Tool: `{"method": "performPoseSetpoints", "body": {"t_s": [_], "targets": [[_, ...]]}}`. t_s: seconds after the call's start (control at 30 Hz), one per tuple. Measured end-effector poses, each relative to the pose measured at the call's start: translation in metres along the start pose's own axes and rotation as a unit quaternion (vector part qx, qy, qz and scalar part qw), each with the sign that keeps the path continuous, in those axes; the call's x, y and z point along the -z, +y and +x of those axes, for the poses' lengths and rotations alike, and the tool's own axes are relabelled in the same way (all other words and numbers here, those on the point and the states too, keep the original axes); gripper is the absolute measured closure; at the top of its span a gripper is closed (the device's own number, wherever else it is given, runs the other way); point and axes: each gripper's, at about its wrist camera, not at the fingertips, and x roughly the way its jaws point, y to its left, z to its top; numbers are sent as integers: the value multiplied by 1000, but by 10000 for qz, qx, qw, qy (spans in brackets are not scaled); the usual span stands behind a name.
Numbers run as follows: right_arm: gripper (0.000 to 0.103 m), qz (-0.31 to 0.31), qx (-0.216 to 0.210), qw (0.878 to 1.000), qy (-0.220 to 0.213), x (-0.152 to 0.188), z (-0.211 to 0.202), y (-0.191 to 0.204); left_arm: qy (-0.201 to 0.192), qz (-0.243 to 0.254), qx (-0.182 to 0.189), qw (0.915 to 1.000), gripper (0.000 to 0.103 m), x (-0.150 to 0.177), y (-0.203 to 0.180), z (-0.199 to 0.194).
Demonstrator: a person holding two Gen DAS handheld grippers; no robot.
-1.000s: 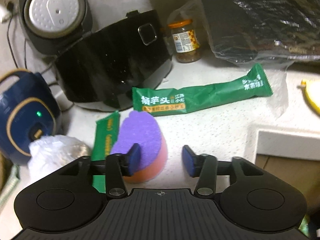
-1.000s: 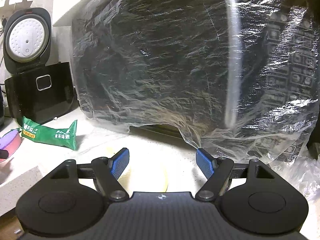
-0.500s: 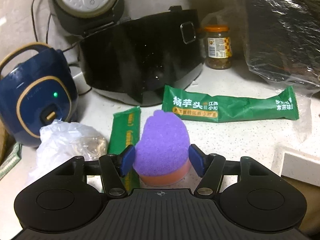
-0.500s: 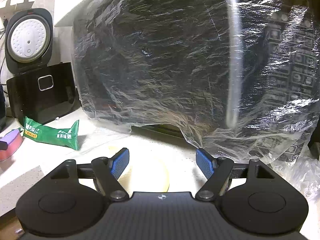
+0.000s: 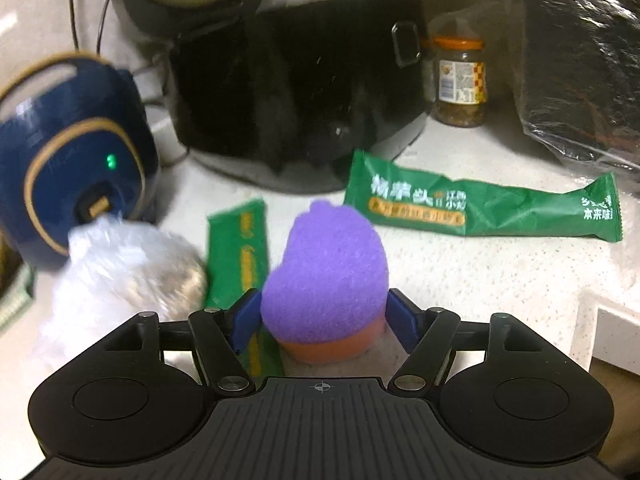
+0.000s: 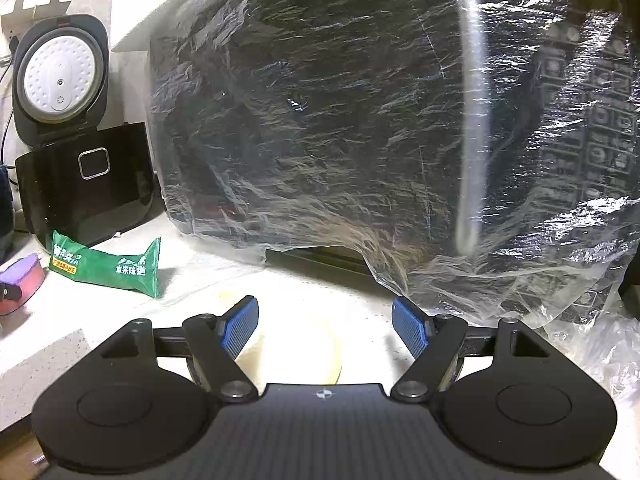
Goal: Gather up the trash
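Your left tongs (image 5: 322,322) are opening, and the purple sponge (image 5: 326,276) sits between the pads on the worktop (image 5: 480,280), close to both. A small green wrapper (image 5: 240,252) lies just left of it, and a long green wrapper (image 5: 480,210) lies beyond, by the black cooker (image 5: 304,92). Your right tongs (image 6: 324,328) hang open over a pale yellow round thing (image 6: 296,356), gripping nothing.

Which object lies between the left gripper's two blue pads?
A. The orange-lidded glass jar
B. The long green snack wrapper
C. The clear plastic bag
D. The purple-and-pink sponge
D: in the left wrist view the purple-and-pink sponge sits between the opening jaws of the left gripper.
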Motion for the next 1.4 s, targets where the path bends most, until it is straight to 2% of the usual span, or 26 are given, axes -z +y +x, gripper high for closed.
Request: {"method": "performPoseSetpoints", "body": {"t_s": [0.07,0.17,0.3,0.43,0.53,0.63,0.73,0.8,0.9,0.97,1.13,1.27,1.4], "targets": [[28,7,-7,10000,6,0,1,0,32,-231,217,9995,30,2,7,1],[28,79,-26,9999,101,-2,3,-2,19,-660,785,9947,31,4,19,-1],[28,387,-188,9985,332,-5,3,-10,-71,-1075,1132,9877,33,5,32,-2],[26,350,-123,9989,293,-3,-4,-7,-261,-933,1120,9890,35,9,31,-12],[24,247,-168,9990,344,-5,-5,-3,-376,-939,1289,9865,35,18,30,-37],[20,347,-401,9975,460,-9,-6,-2,-595,-856,1509,9830,35,30,26,-66],[16,533,-701,9936,710,-11,-1,-1,-821,-975,1679,9775,35,49,25,-92],[16,453,-708,9929,840,-9,6,8,-1058,-1020,1588,9763,35,64,26,-107],[16,96,-524,9943,928,-5,15,25,-1353,-970,1240,9782,35,83,27,-120],[16,-204,-332,9951,909,-4,16,36,-1398,-935,1038,9803,35,90,31,-118],[15,-744,-184,9932,874,-3,17,57,-1332,-1061,874,9815,35,95,48,-105],[8,-1145,39,9907,739,1,18,69,-1266,-1297,1102,9772,35,99,59,-99],[6,-1229,121,9899,703,1,19,69,-1284,-1255,1193,9765,35,102,58,-99]]}}
